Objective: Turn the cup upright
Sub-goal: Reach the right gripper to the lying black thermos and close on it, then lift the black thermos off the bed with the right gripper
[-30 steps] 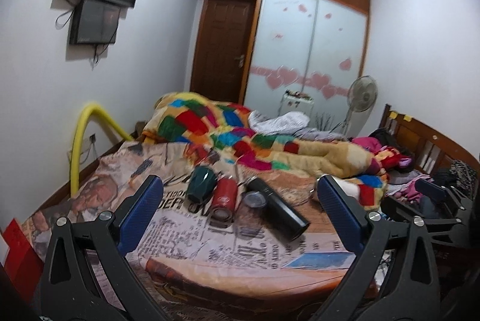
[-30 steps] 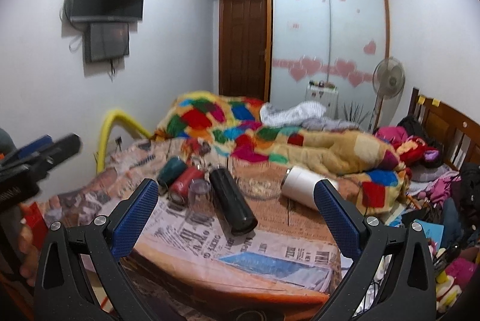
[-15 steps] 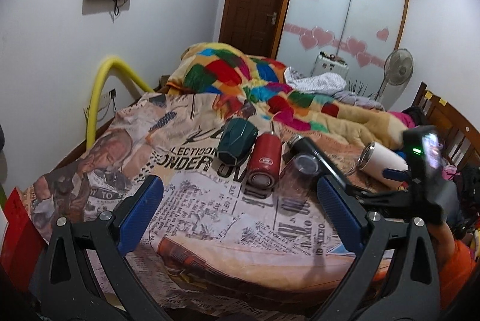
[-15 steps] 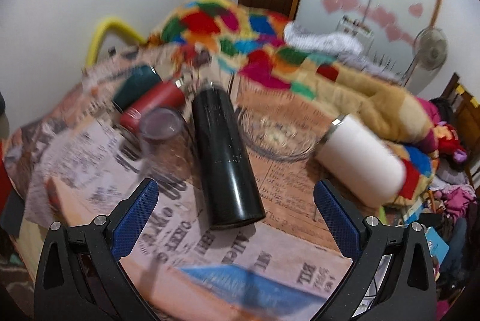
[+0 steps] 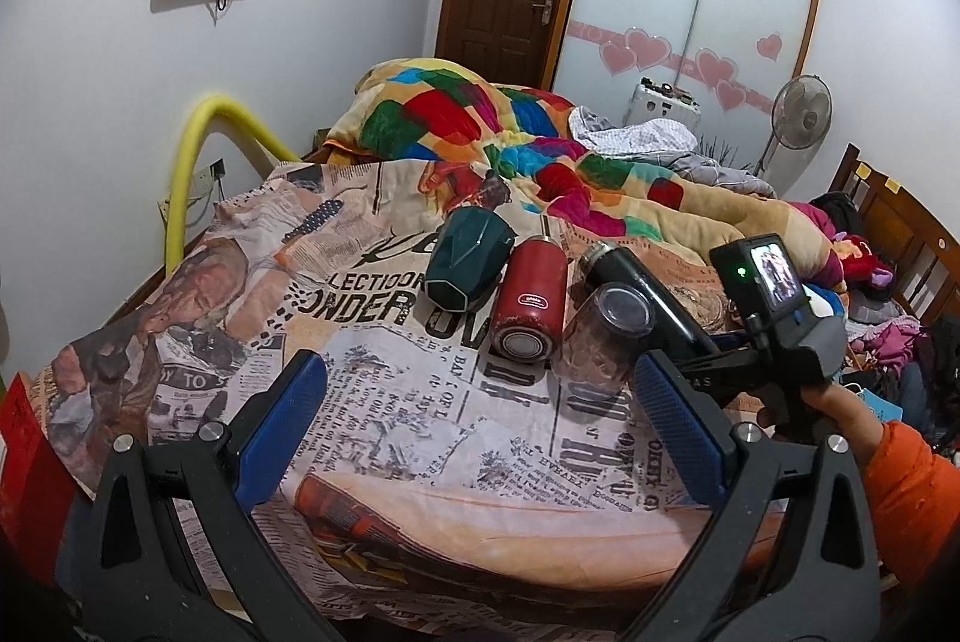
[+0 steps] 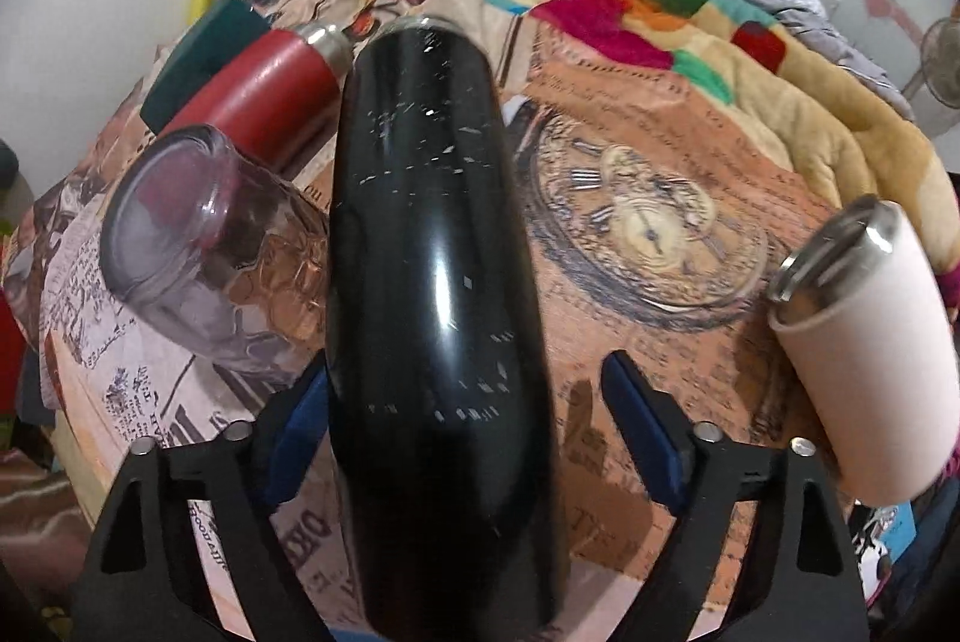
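Observation:
Several cups lie on their sides on a newspaper-print cloth (image 5: 420,420) on the bed: a dark green cup (image 5: 468,261), a red flask (image 5: 531,297), a clear glass (image 5: 603,336), a black tumbler (image 6: 432,294) and a white tumbler (image 6: 870,360). My right gripper (image 6: 474,438) is open, its jaws on either side of the black tumbler's near end, with a gap on the right side. It shows from outside in the left wrist view (image 5: 774,336). My left gripper (image 5: 474,414) is open and empty, short of the cups.
A colourful patchwork quilt (image 5: 480,126) is heaped behind the cups. A yellow tube (image 5: 186,174) arches at the bed's left side by the wall. A wooden headboard (image 5: 900,234) and clothes are at the right. A fan (image 5: 801,114) stands at the back.
My right gripper has moved forward and down, so the black tumbler now lies between its jaws. My left gripper has come closer to the bed and tilted down a little.

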